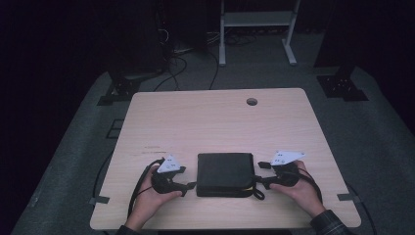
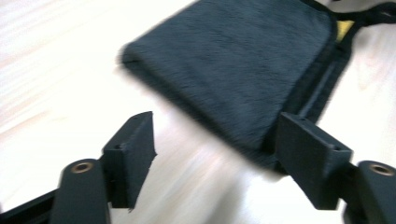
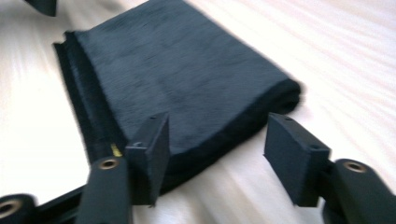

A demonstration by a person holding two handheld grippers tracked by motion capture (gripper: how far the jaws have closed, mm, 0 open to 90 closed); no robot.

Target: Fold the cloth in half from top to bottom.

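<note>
Both sets of tongs — left gripper, right gripper — gape, gripping nothing; back straight off the folded dark cloth so the fold stays flat.

A pale wooden table carries a folded dark cloth near its front edge.

Folded cloth on table, between left gripper and right gripper

The left gripper and right gripper point inward toward each other, jaws spread apart.
</note>
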